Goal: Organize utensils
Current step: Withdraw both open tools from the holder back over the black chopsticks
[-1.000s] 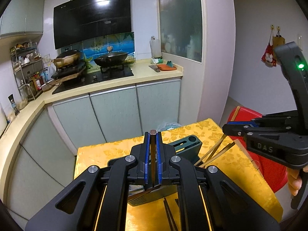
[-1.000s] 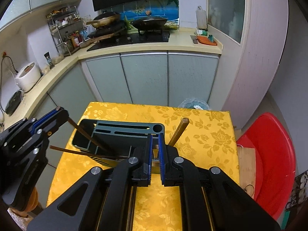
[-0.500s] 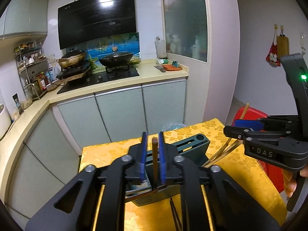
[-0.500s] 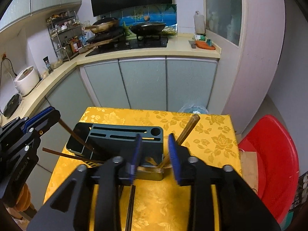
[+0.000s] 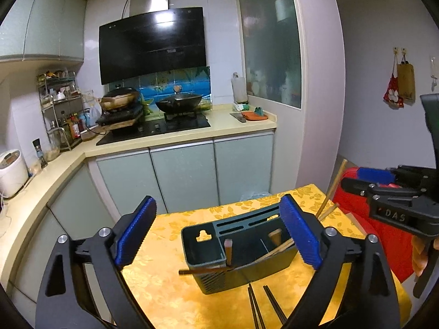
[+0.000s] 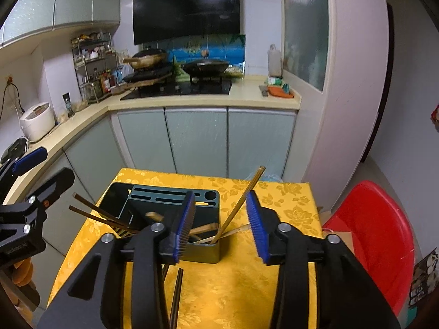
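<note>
A: Why are both grippers empty over the holder?

B: My guess is that each is letting go of a stick it has just dropped in. The left gripper (image 5: 219,231) is spreading wide, nothing between its blue pads. The right gripper (image 6: 221,226) is parting too, about half spread; a pale chopstick (image 6: 241,203) stands in the gap, but the pads are clear of it.

A: And where are the sticks?

B: In the dark green holder (image 5: 208,271). Dark chopsticks (image 6: 101,213) lean out of its left compartment, the pale ones out of its right end, all tilted, since the bin is shallow and they rest on its rim.

A: Anything left out?

B: Two dark sticks (image 5: 263,304) lie flat on the cloth just in front of the holder, so I judge the sorting unfinished.

A: The surface?

B: A small table under a yellow flowered cloth (image 6: 247,285). Beyond the holder stand pale cabinet doors (image 6: 196,139), a counter with a hob and pans. A red tub (image 6: 376,235) sits to the holder's right.
</note>
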### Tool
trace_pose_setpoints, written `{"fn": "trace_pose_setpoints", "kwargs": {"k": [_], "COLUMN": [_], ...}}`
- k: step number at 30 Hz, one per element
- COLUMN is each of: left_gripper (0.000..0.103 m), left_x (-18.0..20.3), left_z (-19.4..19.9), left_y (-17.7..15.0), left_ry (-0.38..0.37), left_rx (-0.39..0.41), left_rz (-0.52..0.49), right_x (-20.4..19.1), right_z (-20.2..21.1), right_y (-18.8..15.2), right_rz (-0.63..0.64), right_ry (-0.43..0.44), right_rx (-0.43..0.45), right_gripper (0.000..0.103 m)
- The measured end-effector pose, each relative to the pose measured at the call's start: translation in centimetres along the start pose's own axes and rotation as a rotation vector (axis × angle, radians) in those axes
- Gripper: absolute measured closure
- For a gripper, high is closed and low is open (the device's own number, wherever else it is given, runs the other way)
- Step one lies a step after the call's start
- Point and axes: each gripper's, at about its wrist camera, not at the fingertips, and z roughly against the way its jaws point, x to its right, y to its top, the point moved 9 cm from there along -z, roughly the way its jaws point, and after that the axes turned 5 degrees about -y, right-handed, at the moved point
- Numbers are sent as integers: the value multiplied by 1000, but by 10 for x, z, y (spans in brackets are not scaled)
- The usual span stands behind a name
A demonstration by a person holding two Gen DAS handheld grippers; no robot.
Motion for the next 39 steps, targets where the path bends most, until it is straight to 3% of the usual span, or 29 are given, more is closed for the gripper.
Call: {"fn": "trace_pose_setpoints", "kwargs": {"k": [8, 17, 31, 39], "left_gripper": [11, 11, 11, 11], "left_x": [1, -1, 9, 23], "left_z": [29, 51, 80, 77], "left_y": [-33, -100, -217, -272], "left_ry": [11, 5, -14, -36], "left_rx": [15, -26, -114, -183], "left_rz": [5, 32, 82, 71], "right_x": [2, -6, -14, -18], "right_z": [36, 62, 78, 68], "right_y": [-25, -92, -213, -262], "right_rz": [11, 32, -2, 9], "right_ry": [-19, -19, 25, 29], "right_rx": [104, 158, 118, 62], "right_gripper": [56, 50, 49, 49]}}
